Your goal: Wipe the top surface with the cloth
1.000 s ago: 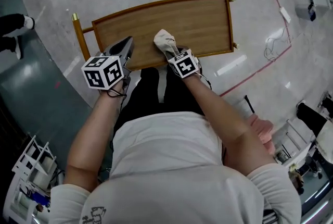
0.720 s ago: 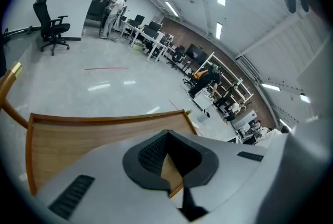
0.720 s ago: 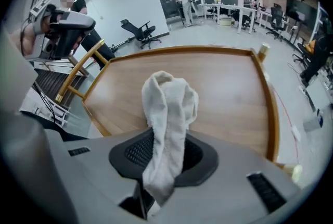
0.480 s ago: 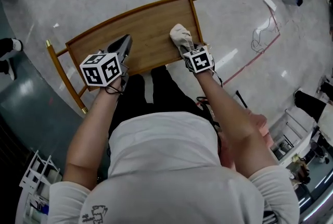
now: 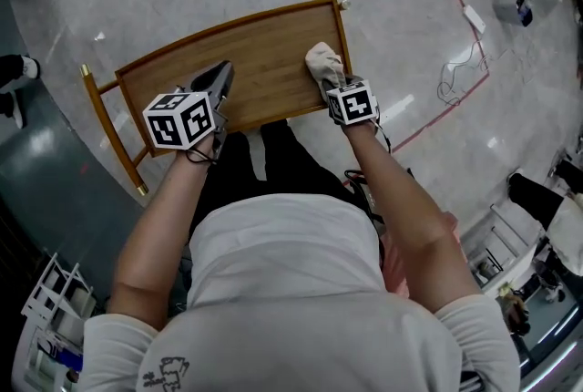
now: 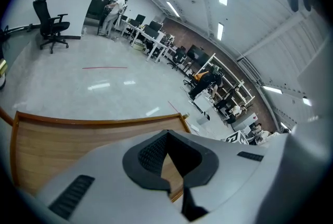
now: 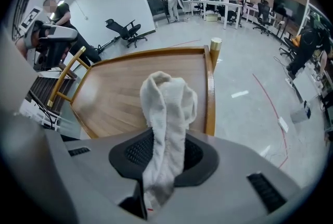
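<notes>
The wooden top (image 5: 246,48) with a raised rim lies in front of me. A crumpled off-white cloth (image 5: 321,60) rests on its right end close to the right rim, and my right gripper (image 5: 330,82) is shut on it. In the right gripper view the cloth (image 7: 166,98) stands up out of the gripper (image 7: 162,142) over the wooden top (image 7: 117,87). My left gripper (image 5: 220,73) hovers over the near left part of the top with its jaws together and nothing in them. Seen from the left gripper view, the gripper (image 6: 167,137) points across the wooden top (image 6: 62,139).
Brass-capped posts (image 5: 343,5) (image 7: 215,44) stand at the top's corners. A red floor line and a white cable (image 5: 460,62) run to the right. An office chair (image 7: 124,30) and a person (image 7: 54,12) are at the far left; a wire rack (image 5: 46,308) sits at the lower left.
My right gripper has dragged the cloth from the middle of the top's near edge rightward, up to the right rim. The left gripper has kept its place over the near left part.
</notes>
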Available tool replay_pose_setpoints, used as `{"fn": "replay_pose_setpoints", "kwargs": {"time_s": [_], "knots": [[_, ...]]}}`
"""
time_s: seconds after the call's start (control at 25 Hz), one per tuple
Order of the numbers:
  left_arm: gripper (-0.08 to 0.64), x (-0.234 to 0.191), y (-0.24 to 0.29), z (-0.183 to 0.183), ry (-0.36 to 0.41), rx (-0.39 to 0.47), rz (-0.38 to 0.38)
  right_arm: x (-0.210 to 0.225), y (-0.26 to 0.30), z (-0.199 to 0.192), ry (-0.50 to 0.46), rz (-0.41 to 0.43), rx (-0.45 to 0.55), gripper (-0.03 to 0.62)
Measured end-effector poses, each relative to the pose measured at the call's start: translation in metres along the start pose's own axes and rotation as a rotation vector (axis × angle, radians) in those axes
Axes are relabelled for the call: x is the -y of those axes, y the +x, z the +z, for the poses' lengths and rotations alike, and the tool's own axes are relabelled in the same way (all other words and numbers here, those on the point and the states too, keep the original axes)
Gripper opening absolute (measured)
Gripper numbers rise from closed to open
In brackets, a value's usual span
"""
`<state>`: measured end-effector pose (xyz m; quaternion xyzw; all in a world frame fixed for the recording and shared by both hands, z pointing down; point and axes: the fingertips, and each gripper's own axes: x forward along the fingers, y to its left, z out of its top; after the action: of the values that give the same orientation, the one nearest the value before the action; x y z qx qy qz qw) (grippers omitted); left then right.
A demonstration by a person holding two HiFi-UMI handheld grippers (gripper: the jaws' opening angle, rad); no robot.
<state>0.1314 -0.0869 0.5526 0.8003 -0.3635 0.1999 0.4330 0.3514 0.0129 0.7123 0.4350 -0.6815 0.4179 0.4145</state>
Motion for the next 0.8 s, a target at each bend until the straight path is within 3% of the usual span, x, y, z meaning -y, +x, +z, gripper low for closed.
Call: {"fn": "replay_pose_setpoints", "kwargs": {"time_s": [0.44,0.64,0.8], "knots": [[0.006,-0.034,-0.032,-0.006,-0.067,0.044,0.058,0.042,0.004,0.054,0.012,-0.083,-0.008,0.100],[0.006,-0.046,-0.056,-0.011,-0.095,0.058,0.083,0.029,0.006,0.066,-0.038,-0.093,-0.008,0.100],[0.006,-0.067,-0.081,-0.019,-0.109,0.059,0.102,-0.007,0.017,0.067,-0.084,-0.064,-0.017,0.100]]}}
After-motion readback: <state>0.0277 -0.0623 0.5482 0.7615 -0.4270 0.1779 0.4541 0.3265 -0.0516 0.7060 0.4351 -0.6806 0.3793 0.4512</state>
